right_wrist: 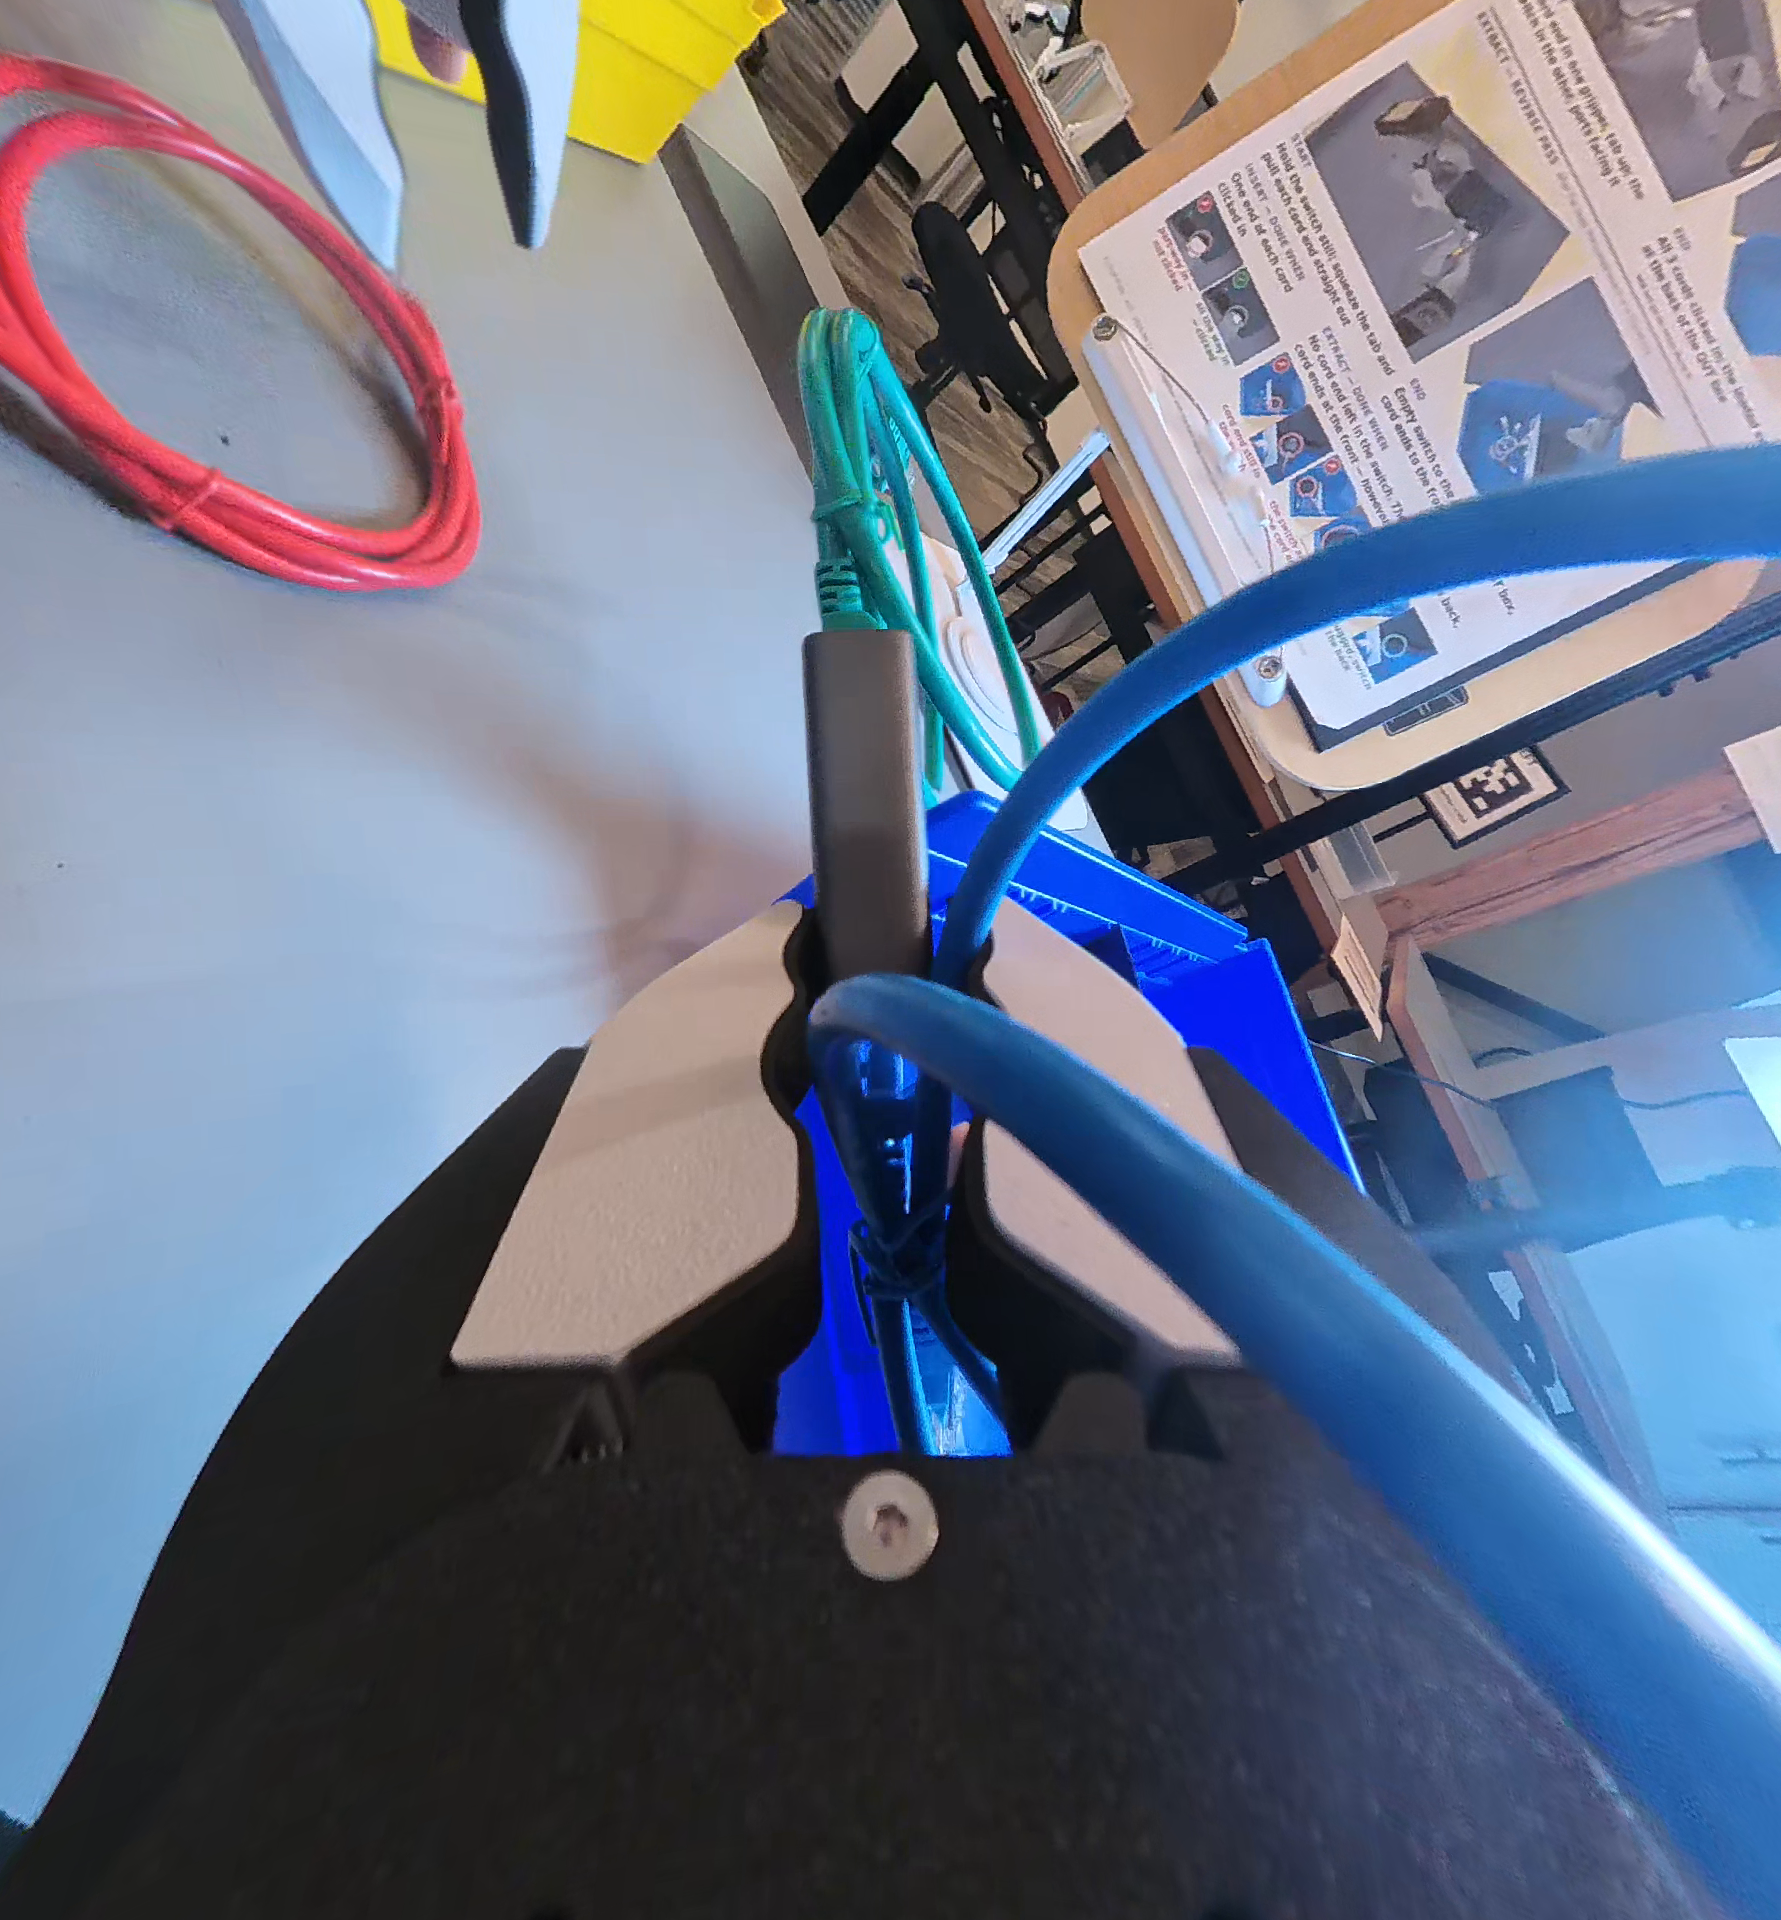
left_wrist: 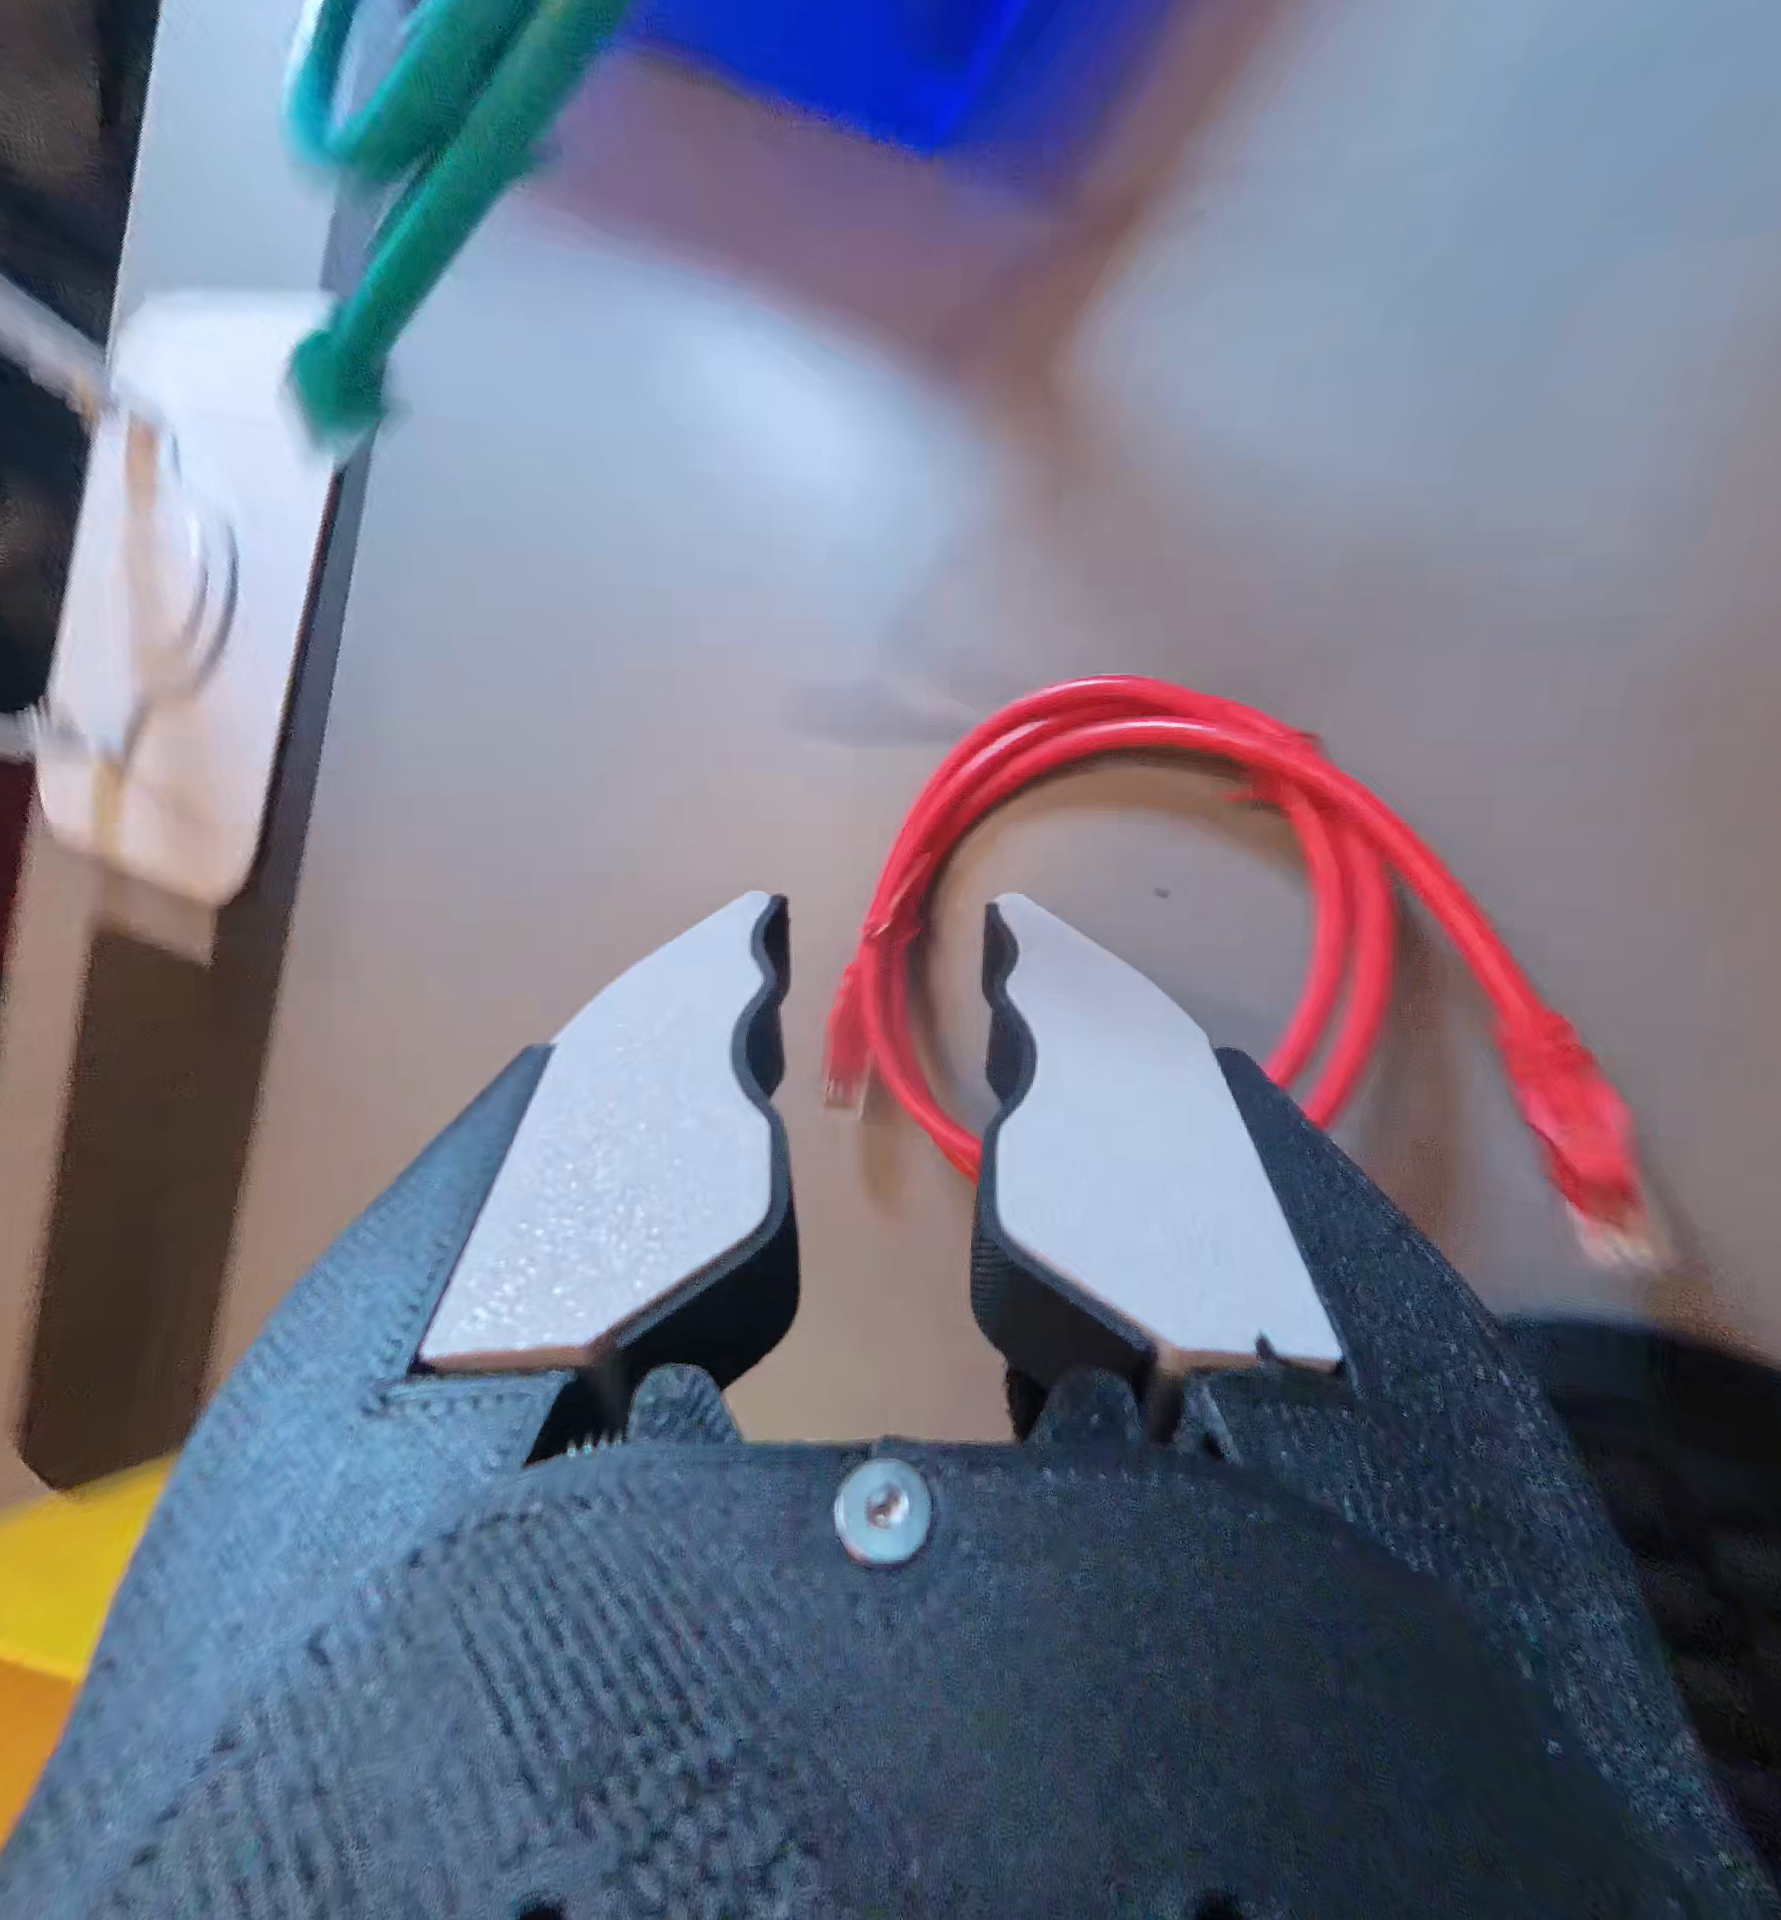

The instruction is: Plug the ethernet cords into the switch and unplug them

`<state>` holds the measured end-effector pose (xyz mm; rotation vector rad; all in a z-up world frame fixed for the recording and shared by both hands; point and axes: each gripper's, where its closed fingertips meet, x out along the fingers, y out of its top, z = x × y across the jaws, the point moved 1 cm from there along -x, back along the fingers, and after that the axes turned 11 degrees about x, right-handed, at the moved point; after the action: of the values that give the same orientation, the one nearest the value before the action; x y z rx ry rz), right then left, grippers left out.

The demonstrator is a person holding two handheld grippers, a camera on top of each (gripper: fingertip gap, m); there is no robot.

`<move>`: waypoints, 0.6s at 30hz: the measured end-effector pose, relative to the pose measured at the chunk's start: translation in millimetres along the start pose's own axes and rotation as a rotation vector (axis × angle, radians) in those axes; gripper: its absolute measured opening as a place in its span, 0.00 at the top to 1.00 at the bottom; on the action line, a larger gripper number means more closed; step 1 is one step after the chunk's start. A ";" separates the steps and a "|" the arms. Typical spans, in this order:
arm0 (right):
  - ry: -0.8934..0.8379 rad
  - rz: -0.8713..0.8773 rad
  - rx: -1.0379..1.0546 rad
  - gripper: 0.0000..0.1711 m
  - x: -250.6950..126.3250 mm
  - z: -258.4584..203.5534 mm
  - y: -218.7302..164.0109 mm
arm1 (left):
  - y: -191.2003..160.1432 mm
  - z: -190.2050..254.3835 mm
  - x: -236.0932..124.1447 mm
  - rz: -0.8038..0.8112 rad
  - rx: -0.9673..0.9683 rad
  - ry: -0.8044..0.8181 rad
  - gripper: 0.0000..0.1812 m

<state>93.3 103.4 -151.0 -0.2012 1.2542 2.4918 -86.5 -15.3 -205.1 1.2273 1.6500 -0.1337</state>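
Observation:
My right gripper point(right_wrist: 886, 940) is shut on a slim dark grey switch point(right_wrist: 860, 769) and holds it above the table, end-on to the camera. A green cord point(right_wrist: 844, 499) is plugged into the switch's far end. A blue cord point(right_wrist: 1281, 1299) runs from between the fingers and loops across the view. A coiled red cord point(left_wrist: 1156, 727) lies on the grey table just beyond my left gripper point(left_wrist: 884, 935), which is open and empty above it. The red coil point(right_wrist: 242, 499) and the left gripper point(right_wrist: 455, 234) also show in the right wrist view. The green cord point(left_wrist: 418, 208) appears blurred at the upper left.
A blue bin point(right_wrist: 1177, 935) sits under the right gripper and shows at the top of the left wrist view point(left_wrist: 865, 73). A yellow bin point(right_wrist: 647, 73) stands at the table's edge. A white power strip point(left_wrist: 159, 623) hangs off the table's side. An instruction board point(right_wrist: 1488, 364) stands beyond. Spacing between my two grippers at the tips: around 20 centimeters.

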 end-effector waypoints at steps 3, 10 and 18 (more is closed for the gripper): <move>0.003 0.007 0.012 0.86 0.6 2.0 0.8 | 21.2 34.7 -11.5 0.059 0.356 -0.113 0.82; 0.005 -0.010 0.031 0.86 3.7 2.9 -4.2 | 14.9 70.6 12.6 -0.103 1.060 -0.322 0.81; 0.021 -0.016 0.053 0.86 6.3 2.2 -8.3 | 27.6 80.7 40.2 -0.061 1.476 -0.474 0.80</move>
<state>90.5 111.3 -157.7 -0.2241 1.3198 2.4458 -11.1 -24.9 -260.9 1.9193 1.0134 -1.7612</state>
